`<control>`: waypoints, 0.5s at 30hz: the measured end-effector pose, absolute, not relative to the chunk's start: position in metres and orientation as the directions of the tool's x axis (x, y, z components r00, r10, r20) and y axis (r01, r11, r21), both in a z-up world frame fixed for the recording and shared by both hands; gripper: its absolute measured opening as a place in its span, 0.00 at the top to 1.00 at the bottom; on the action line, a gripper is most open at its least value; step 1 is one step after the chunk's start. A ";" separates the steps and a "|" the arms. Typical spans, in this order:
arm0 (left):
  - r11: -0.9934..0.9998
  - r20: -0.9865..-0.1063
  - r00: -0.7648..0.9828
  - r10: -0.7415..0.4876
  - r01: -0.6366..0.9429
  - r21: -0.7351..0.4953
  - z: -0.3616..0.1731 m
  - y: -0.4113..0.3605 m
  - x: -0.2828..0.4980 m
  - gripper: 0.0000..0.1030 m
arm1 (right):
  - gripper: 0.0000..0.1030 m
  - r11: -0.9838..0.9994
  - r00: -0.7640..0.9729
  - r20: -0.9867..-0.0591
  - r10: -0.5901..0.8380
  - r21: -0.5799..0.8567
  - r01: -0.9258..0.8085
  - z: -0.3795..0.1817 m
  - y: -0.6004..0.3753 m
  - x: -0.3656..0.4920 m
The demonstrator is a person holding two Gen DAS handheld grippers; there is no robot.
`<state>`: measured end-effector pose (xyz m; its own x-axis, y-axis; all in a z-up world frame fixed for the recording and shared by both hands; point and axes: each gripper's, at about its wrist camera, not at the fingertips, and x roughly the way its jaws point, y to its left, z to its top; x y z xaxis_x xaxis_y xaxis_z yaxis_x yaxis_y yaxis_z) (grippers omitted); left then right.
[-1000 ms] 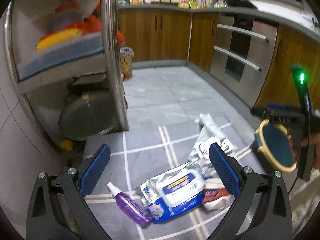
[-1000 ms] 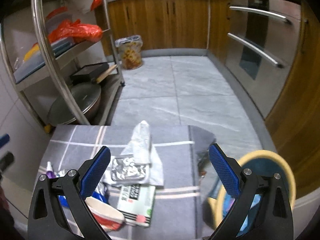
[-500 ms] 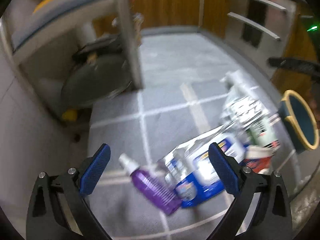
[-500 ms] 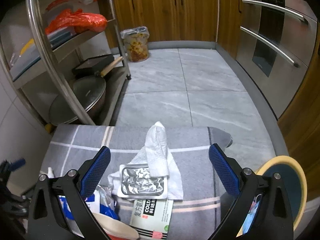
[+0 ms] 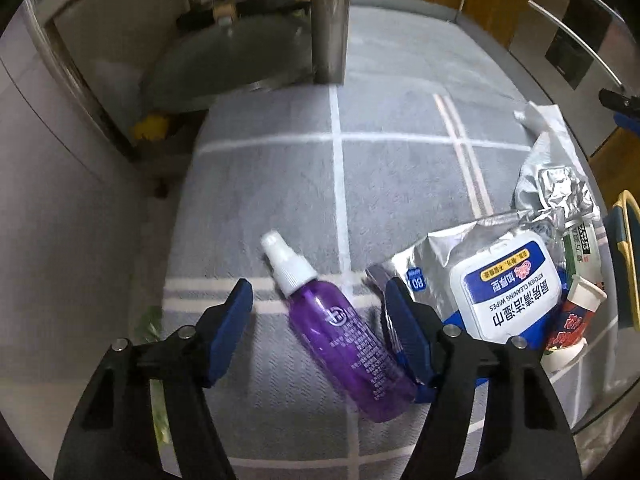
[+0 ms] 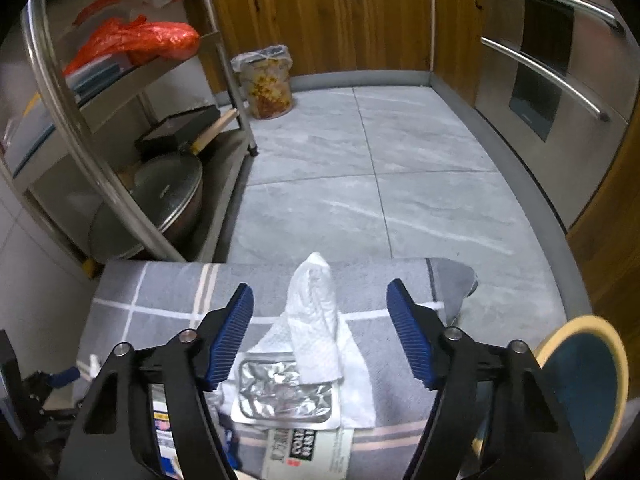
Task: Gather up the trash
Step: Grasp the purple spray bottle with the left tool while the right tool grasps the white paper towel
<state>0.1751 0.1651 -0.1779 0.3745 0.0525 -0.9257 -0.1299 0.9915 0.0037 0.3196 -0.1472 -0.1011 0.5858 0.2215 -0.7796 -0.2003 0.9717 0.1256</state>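
Here the left gripper (image 5: 318, 330), jaws just narrowing but not gripping, straddles the purple spray bottle (image 5: 340, 336) on the grey cloth (image 5: 280, 184); the wipes pack (image 5: 496, 284) crowds its right finger. The right gripper (image 6: 320, 334), likewise narrowing and empty, frames the crumpled tissue (image 6: 316, 320) above the foil tray (image 6: 286, 394), the yellow-rimmed bin (image 6: 584, 396) rightmost.

We saw dim indoor light, heavy fisheye bending and dark vignetted corners; left view slightly motion-blurred, glare on the foil tray (image 6: 286, 396), right view sharper.
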 end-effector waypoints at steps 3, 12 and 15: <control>0.993 -0.948 0.317 0.036 -0.122 -0.003 -0.190 0.164 0.179 0.35 | 0.32 0.972 0.570 -0.791 0.221 0.132 -0.195 -0.108 -0.150 0.327; 0.982 -0.959 0.283 -0.004 -0.182 -0.057 -0.195 0.179 0.186 0.65 | 0.34 0.961 0.472 -0.847 0.245 0.146 -0.236 -0.140 -0.133 0.342; 0.981 -0.957 0.289 0.009 -0.187 -0.047 -0.192 0.183 0.189 0.65 | 0.38 0.955 0.431 -0.868 0.245 0.140 -0.261 -0.152 -0.123 0.344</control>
